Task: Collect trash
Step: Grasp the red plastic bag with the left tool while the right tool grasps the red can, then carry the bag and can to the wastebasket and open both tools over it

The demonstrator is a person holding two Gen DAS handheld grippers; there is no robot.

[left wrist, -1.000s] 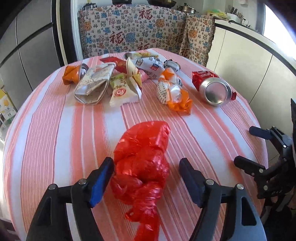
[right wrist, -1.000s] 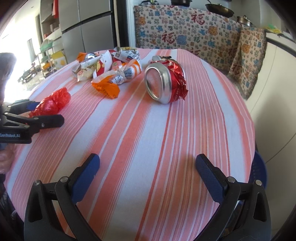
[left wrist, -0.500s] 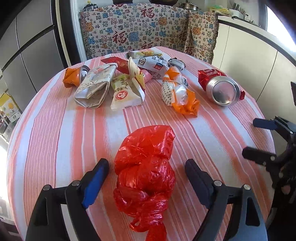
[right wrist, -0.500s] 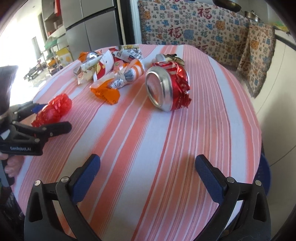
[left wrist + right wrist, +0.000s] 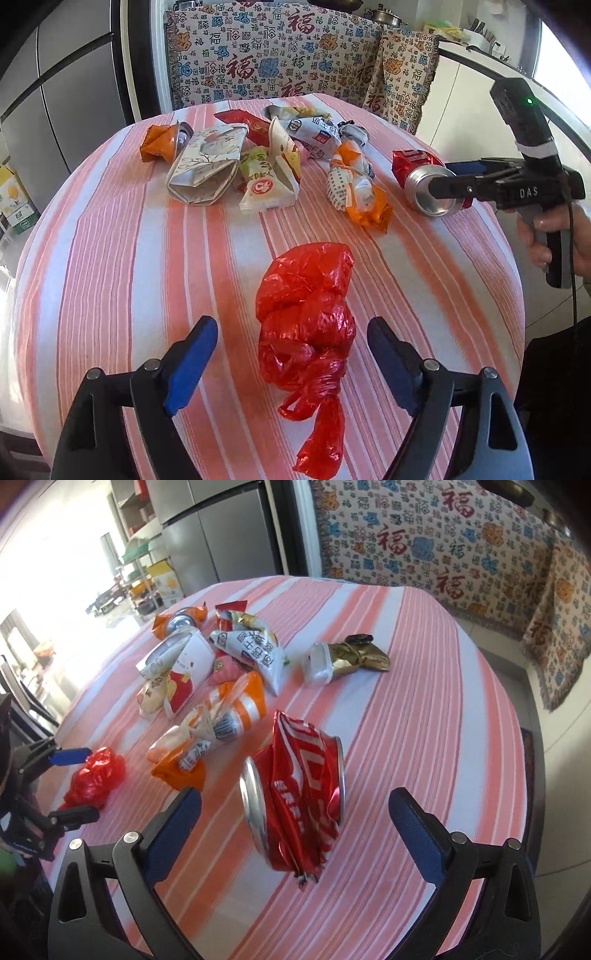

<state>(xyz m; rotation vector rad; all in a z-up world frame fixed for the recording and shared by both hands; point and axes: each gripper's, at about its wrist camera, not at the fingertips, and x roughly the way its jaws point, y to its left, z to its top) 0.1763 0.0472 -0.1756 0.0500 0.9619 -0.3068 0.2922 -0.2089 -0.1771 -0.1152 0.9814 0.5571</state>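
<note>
While the left tool (image 5: 291,354) is hovering with its fingers spread on either side of the knotted red bag (image 5: 306,325), just closing in a little and not yet pressing it, the right tool (image 5: 295,819) is hanging wide open over the crushed red can (image 5: 295,797), touching nothing. The bag is lying on the striped table (image 5: 110,258), long axis running from six to twelve o'clock off the left tool, its knotted tail toward six, so those fingers are already standing across its narrow width. The can is resting at about twelve o'clock from the right tool, just ahead of the fingertips, lying on its side with its axis running roughly nine to three and its silver end at nine. Closing now, I reckon, would be squeezing it end to end. The right hand is plainly the nearer one for the can. The wrappers (image 5: 258,166) are sitting in a heap farther off, toward eleven.
</note>
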